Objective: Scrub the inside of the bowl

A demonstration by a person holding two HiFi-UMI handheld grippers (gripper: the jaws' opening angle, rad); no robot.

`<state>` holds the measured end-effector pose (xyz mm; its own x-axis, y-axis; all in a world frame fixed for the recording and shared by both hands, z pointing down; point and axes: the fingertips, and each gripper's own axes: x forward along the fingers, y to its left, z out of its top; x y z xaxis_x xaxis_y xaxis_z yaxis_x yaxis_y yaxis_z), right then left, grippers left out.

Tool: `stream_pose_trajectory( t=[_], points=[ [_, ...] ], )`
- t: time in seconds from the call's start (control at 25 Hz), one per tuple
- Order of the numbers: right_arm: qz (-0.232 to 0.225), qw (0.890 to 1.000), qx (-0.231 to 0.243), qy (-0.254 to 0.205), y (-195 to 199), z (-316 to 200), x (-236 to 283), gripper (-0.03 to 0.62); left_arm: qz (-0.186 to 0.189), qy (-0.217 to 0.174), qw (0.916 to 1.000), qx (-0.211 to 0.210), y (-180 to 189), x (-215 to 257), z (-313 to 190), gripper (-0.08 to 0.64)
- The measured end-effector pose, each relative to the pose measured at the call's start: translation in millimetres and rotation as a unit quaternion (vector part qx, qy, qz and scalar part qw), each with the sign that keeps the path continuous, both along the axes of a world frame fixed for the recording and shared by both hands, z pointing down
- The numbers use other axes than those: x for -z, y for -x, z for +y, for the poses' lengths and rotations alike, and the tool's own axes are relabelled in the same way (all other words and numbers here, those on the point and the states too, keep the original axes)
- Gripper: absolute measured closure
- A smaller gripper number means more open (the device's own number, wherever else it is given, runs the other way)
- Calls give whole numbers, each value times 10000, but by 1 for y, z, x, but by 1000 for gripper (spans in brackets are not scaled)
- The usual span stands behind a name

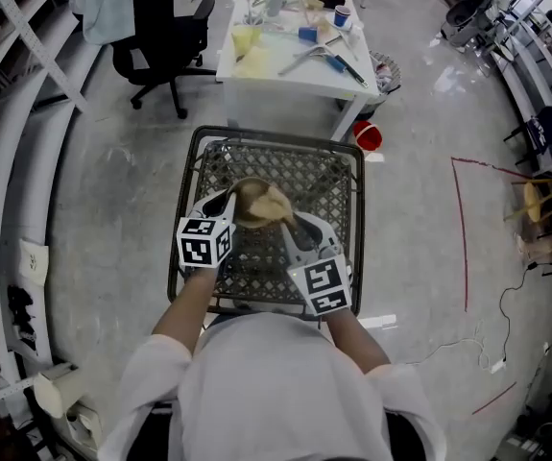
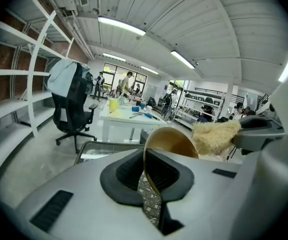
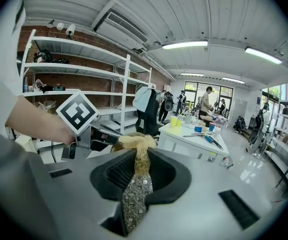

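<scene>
While left tool (image 1: 226, 200) pinches bowl (image 1: 248, 200) rim, mouth tipped toward scrubber (image 1: 274, 204), clamped in right tool (image 1: 293, 222).

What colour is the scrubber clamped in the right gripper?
The scrubber is pale straw yellow and fibrous; the left gripper view shows it best.

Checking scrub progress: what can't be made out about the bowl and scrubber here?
- Inside of the bowl: head view, too small, partly covered by the scrubber.
- Lower part of the bowl: left gripper view, hidden behind the left gripper.
- Most of the bowl: right gripper view, behind the scrubber and right gripper.
</scene>
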<state>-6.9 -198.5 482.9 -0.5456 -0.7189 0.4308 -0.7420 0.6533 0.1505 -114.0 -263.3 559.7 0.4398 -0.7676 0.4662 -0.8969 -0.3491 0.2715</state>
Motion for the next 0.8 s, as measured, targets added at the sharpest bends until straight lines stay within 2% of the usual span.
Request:
stream_pose_trajectory(
  t=[0.4,0.8],
  points=[
    [58,9993,-251,265,0,-14,-18,515,245,765,9968,21,2,-64,-23,517],
    [177,9963,-592,597,-14,-27,-38,515,376,1514,9877,128,-1,-140,-36,517]
  ],
)
